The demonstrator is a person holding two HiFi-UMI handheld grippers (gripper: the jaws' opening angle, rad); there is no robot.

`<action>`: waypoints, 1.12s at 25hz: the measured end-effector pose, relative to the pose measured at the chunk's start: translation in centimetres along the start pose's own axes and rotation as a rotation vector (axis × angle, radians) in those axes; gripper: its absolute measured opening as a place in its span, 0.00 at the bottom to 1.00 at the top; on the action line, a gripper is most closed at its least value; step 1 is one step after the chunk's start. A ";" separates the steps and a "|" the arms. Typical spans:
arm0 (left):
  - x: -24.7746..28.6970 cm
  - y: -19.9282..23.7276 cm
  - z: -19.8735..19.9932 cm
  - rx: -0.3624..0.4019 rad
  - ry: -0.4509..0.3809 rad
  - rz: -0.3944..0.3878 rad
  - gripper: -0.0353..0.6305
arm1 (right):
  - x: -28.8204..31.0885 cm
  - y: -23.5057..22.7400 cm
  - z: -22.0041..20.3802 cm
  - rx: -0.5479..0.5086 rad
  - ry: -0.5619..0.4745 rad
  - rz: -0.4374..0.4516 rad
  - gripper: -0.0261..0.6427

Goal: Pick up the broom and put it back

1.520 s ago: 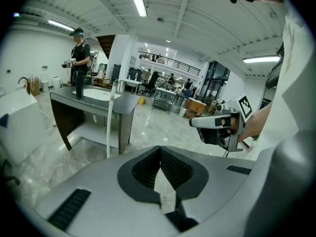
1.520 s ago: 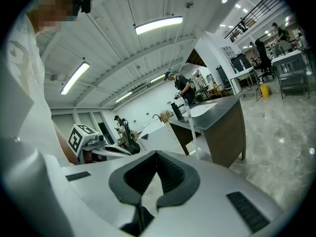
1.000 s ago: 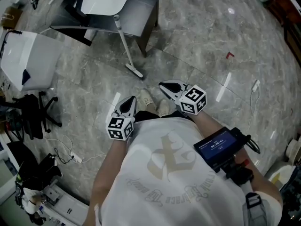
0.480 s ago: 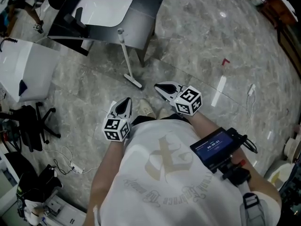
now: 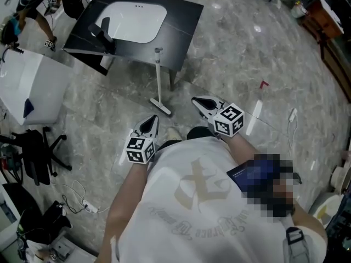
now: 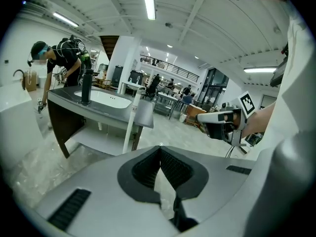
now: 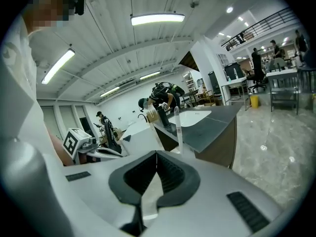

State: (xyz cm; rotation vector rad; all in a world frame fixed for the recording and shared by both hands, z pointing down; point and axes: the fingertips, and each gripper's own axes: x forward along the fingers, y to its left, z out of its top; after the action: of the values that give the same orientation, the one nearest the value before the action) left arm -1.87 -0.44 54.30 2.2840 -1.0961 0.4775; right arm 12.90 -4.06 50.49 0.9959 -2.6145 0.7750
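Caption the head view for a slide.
Left gripper and right gripper, both shut, face the broom leaning on the sink counter.

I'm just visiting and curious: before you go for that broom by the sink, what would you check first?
1. Broom in sight: ok, it stands against the sink counter, head on the floor.
2. Left gripper free: ok, jaws together, nothing between them.
3. Right gripper free: ok, jaws together, nothing between them.
4. Jaws open to take the handle: not ok, both are shut.
5. Broom close enough to grab: not ok, both grippers are well apart from it.
6. Place to put it back: cannot tell.
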 end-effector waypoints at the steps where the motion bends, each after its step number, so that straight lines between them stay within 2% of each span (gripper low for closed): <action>1: -0.1 0.3 -0.1 -0.002 0.000 0.000 0.07 | 0.0 -0.2 0.1 0.001 -0.001 -0.012 0.06; 6: -0.4 1.4 -0.7 -0.022 0.009 0.006 0.07 | 0.6 -0.3 0.5 0.004 0.007 -0.027 0.06; 13: 0.3 2.3 -1.0 -0.048 0.025 0.029 0.07 | 2.9 -0.8 0.0 0.009 0.055 0.023 0.06; 17: 0.5 3.3 -1.3 -0.088 0.035 0.074 0.07 | 4.4 -1.6 0.4 0.011 0.078 0.062 0.06; 24: 2.8 5.5 1.6 -0.127 0.008 0.152 0.07 | 8.7 -5.0 2.9 -0.004 0.100 0.144 0.07; 28: 2.1 5.7 2.4 -0.150 -0.014 0.192 0.07 | 10.3 -5.3 4.3 -0.029 0.106 0.180 0.07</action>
State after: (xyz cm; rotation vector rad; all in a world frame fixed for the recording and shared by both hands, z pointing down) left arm -4.96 -6.09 55.36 2.0655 -1.3199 0.4385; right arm 8.68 -15.36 53.08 0.6977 -2.6407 0.8036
